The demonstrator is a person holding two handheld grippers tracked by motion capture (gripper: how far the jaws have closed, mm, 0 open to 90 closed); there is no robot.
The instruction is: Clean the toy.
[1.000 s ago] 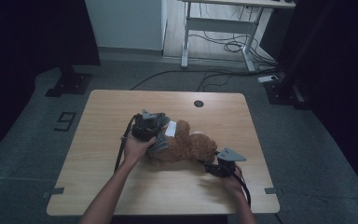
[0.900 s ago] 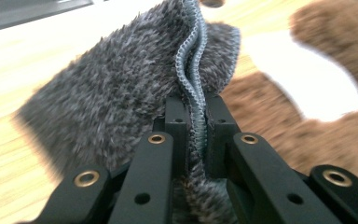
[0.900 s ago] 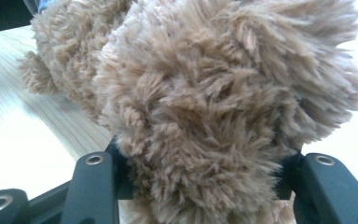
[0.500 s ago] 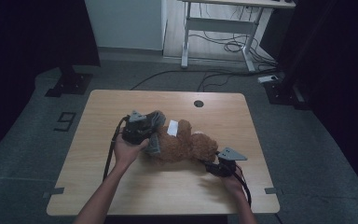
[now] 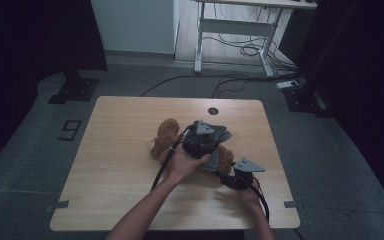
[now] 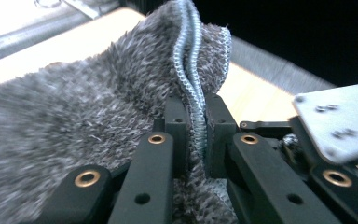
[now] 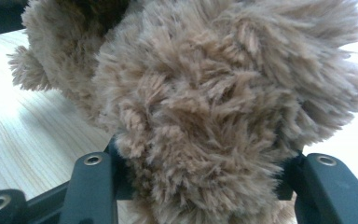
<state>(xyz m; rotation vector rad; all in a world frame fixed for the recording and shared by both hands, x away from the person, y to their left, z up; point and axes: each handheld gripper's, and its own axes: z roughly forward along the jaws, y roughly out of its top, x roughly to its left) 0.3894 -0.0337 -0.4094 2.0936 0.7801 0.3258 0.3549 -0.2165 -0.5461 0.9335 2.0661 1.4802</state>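
Left gripper [image 6: 196, 135] clamped on the seam of a grey fuzzy cloth [image 6: 74, 121], right gripper [image 7: 200, 186] closed around a brown teddy bear [image 5: 167, 135] lying mid-table [image 5: 115, 125], cloth draped over the bear.

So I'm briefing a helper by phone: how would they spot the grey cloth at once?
Find the wooden table, then the brown plush toy near its middle. The grey cloth lies over the toy, pinched by the left gripper; fuzzy grey with a stitched hem, not brown fur.
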